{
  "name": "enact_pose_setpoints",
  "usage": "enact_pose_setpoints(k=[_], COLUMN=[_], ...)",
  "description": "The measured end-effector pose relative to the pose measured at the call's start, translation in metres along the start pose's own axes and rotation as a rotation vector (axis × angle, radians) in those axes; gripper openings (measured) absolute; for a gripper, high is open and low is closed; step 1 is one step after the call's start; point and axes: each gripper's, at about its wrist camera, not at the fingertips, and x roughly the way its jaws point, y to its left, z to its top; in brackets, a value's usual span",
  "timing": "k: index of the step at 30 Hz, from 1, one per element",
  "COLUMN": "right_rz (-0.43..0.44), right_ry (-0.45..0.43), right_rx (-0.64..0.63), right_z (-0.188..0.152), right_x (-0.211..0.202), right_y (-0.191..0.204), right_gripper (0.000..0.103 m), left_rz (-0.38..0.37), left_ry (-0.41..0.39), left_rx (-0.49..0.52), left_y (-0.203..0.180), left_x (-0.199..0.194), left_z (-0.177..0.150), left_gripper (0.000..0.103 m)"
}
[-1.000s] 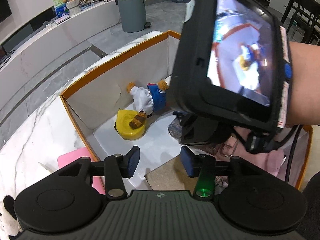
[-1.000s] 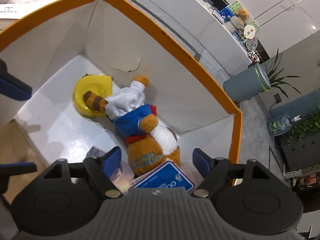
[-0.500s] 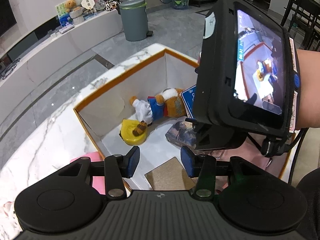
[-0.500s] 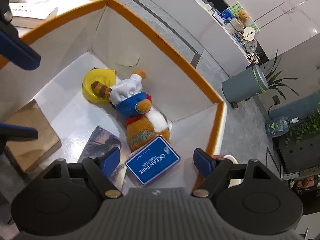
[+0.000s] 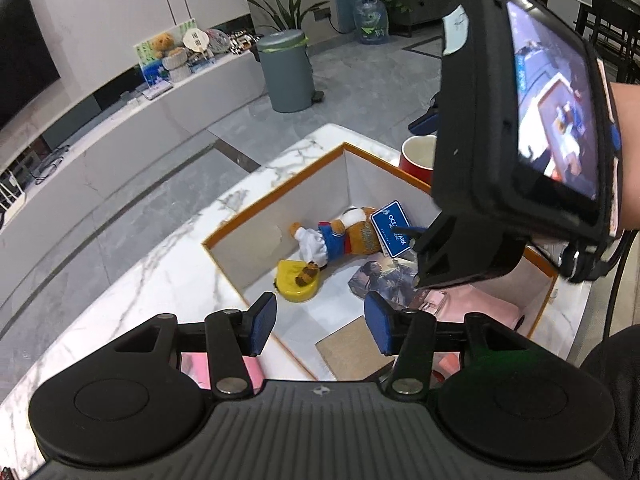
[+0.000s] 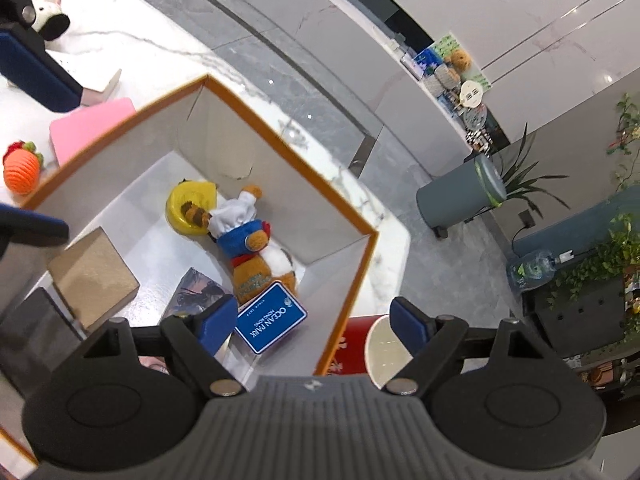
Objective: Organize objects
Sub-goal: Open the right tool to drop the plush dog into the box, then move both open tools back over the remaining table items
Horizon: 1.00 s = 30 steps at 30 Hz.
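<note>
An orange-rimmed white box (image 6: 280, 136) (image 5: 280, 196) stands on the marble table. Inside lie a plush bear in blue and white (image 6: 252, 240) (image 5: 340, 236), a yellow round toy (image 6: 192, 208) (image 5: 298, 286), a blue "Ocean Park" card (image 6: 270, 322) (image 5: 392, 228), a dark picture card (image 6: 194, 294) (image 5: 380, 280) and a brown cardboard piece (image 6: 92, 276) (image 5: 354, 350). My right gripper (image 6: 312, 328) is open and empty, high above the box's near corner. My left gripper (image 5: 320, 322) is open and empty above the box's near edge.
A red cup (image 6: 376, 344) (image 5: 416, 158) stands just outside the box. A pink pad (image 6: 90, 126), an orange knitted toy (image 6: 22, 170) and a black-and-white plush (image 6: 50, 14) lie on the table beside the box. A grey bin (image 5: 284, 72) stands on the floor beyond.
Both grippers have risen and pulled back from the box, so more of it shows. The blue card now lies in the box by the bear, clear of my right gripper.
</note>
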Motion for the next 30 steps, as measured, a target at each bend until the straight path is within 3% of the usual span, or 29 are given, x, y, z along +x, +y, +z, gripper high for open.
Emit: enact_pose_setpoints(k=[12, 22, 24, 27, 30], right_rz=[-0.033, 0.004, 0.031, 0.085, 0.138], right_ry=[-0.088, -0.144, -0.178, -0.262, -0.347], right_rx=[0.007, -0.022, 0.002, 0.079, 0.175], right_z=[0.018, 0.033, 0.04, 0.051, 0.061], right_x=[-0.063, -0.098, -0.112, -0.14, -0.166], right_y=[0.002, 0.032, 0.035, 0.034, 0.03], right_gripper=[0.087, 0.089, 0.089, 0.091, 0.093], left_rz=[0.059, 0.119, 0.128, 0.118, 0.137], left_ry=[-0.053, -0.08, -0.127, -0.237, -0.312], left_rx=[-0.045, -0.104, -0.145, -0.218, -0.262], left_y=[0.025, 0.061, 0.068, 0.079, 0.088], left_x=[-0.051, -0.091, -0.108, -0.138, -0.159], left_z=[-0.014, -0.043, -0.051, -0.067, -0.085], left_gripper=[0.065, 0.067, 0.071, 0.088, 0.089])
